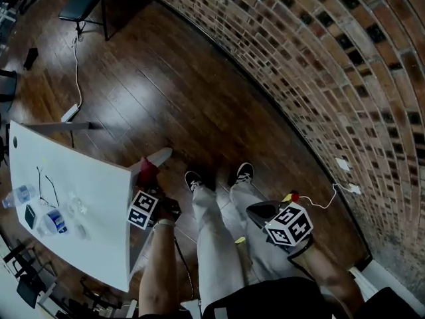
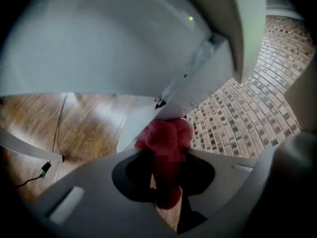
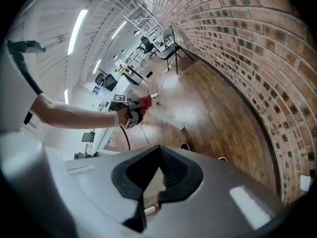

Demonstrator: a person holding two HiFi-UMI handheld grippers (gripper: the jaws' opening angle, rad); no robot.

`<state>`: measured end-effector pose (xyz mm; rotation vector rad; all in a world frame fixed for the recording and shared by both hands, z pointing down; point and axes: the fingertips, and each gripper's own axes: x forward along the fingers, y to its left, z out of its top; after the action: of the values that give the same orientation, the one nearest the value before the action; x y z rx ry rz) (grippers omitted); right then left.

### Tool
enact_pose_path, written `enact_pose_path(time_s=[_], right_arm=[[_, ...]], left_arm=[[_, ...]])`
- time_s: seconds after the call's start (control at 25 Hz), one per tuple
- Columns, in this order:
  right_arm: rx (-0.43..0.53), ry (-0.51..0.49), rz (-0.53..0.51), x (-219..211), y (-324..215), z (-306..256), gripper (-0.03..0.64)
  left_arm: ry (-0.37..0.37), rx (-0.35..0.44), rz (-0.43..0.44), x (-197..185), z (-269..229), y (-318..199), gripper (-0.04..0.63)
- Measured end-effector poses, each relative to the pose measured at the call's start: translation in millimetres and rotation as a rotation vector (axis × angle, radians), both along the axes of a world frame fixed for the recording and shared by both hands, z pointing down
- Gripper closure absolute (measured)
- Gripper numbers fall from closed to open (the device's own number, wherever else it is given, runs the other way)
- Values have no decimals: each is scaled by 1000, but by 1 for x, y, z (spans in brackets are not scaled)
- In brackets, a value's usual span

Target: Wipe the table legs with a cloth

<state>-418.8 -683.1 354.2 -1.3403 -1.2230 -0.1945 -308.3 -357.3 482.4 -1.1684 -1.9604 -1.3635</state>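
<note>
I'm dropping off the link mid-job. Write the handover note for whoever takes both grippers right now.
Left gripper: shut on the red cloth, under the edge of the white table, with the cloth against or just short of a table leg.
Right gripper: shut, empty, off to the side away from the table.
Done: cloth is in hand and at the leg; nothing shows how much is wiped.
Left: wipe this leg along its length, then the other legs.
</note>
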Motion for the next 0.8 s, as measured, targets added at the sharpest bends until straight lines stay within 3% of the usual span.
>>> enact_pose_path(time_s=[0.44, 0.6, 0.8], right_arm=[[-18, 34, 111, -14, 17, 75, 623], [-36, 20, 74, -15, 51, 104, 623], [-64, 4, -18, -10, 87, 137, 623]], left_arm=[[-15, 28, -18, -5, 74, -1, 512], [-17, 35, -29, -6, 106, 2, 512], [-53, 47, -103, -7, 147, 0, 512]])
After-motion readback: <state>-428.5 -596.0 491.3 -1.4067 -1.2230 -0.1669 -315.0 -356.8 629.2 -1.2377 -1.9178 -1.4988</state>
